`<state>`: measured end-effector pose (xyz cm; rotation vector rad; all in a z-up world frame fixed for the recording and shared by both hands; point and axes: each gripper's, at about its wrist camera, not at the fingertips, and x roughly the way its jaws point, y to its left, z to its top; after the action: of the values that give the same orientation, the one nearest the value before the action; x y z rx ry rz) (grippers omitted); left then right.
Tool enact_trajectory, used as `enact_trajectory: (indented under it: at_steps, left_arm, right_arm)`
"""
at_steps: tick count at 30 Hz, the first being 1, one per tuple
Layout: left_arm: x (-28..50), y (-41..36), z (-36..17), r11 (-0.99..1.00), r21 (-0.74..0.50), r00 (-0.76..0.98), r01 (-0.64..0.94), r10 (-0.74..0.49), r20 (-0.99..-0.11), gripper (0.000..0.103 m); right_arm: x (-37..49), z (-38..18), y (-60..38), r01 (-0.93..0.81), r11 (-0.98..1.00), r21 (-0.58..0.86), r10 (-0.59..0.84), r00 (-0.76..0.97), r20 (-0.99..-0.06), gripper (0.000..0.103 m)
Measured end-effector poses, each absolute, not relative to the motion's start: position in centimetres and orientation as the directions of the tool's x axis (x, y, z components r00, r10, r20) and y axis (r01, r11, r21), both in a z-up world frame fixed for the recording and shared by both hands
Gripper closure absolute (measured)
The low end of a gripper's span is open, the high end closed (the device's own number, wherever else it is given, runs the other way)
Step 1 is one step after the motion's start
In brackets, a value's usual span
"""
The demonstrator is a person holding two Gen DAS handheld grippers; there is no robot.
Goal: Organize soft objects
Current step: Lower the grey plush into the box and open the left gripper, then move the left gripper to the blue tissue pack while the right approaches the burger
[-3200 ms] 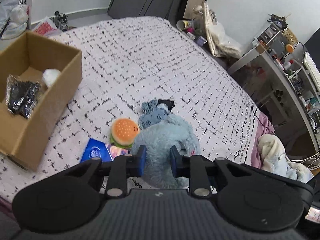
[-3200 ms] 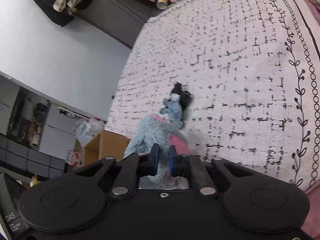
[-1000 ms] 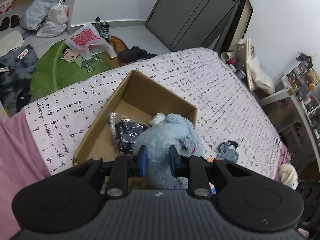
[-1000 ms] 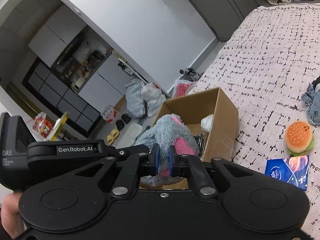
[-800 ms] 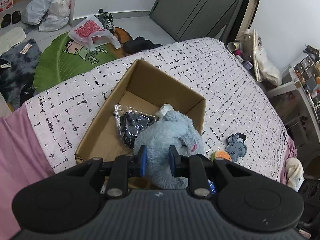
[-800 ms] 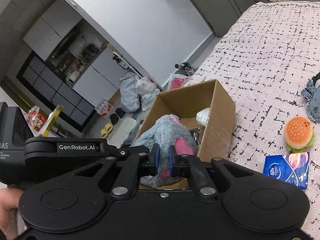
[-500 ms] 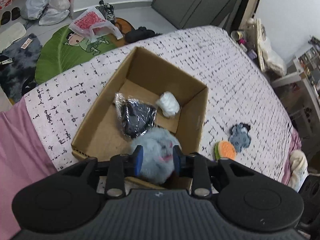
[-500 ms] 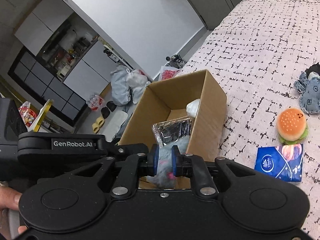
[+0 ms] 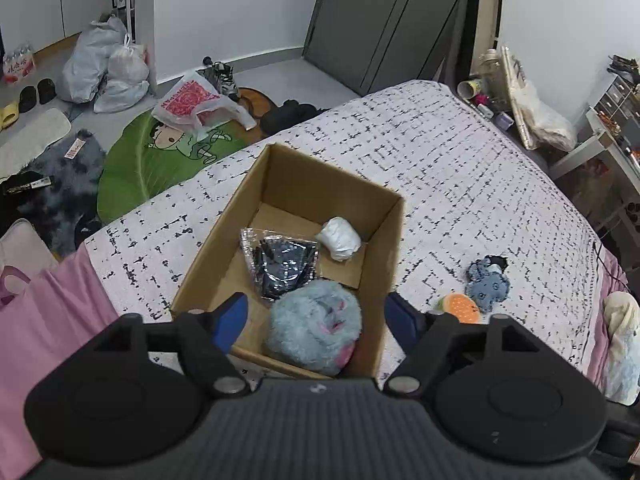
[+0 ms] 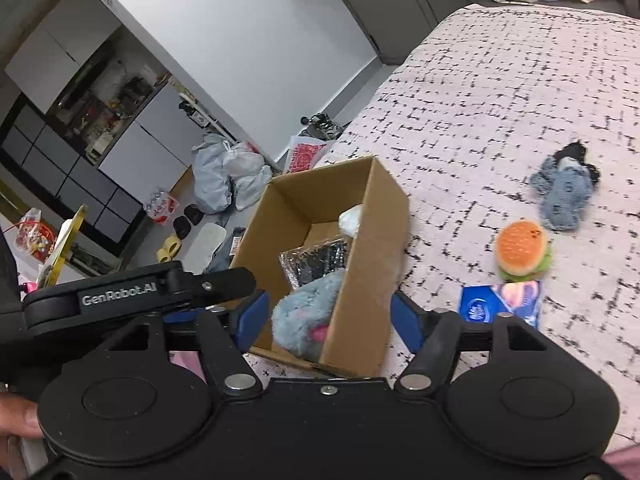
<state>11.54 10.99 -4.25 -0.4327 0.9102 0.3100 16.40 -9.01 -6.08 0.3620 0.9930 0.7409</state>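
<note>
Released, blue plush (image 9: 314, 326) lies boxed below both parted tongs (image 9: 316, 316).

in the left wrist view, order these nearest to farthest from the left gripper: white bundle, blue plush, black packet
1. blue plush, in the box's near corner, between the open jaws of the left gripper
2. black packet, middle of the box
3. white bundle, far right of the box
</note>
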Motion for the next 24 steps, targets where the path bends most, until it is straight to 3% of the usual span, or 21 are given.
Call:
enact_trajectory:
  at_steps: [15,17,24]
  left_arm:
    - [11.9,7.2,-2.4,0.886,-0.226,0.598,-0.404,0.068,-0.799,0.018]
    - [12.0,6.6,-2.3,0.889,-0.221,0.597,-0.401,0.07,-0.799,0.017]
    - [12.5,4.6,-2.2,0.89,-0.22,0.599,-0.399,0.071,-0.798,0.016]
  right_arm:
    - [17.4,-4.3,-15.1,-0.278,0.748,0.603,0.661,0.398,-0.636,0.015]
    - [17.5,-4.1,-15.8,-0.269,0.743,0.613,0.666,0.393,-0.634,0.008]
    - [17.9,-3.6,-18.5,-0.228,0.734,0.64,0.667,0.422,-0.614,0.005]
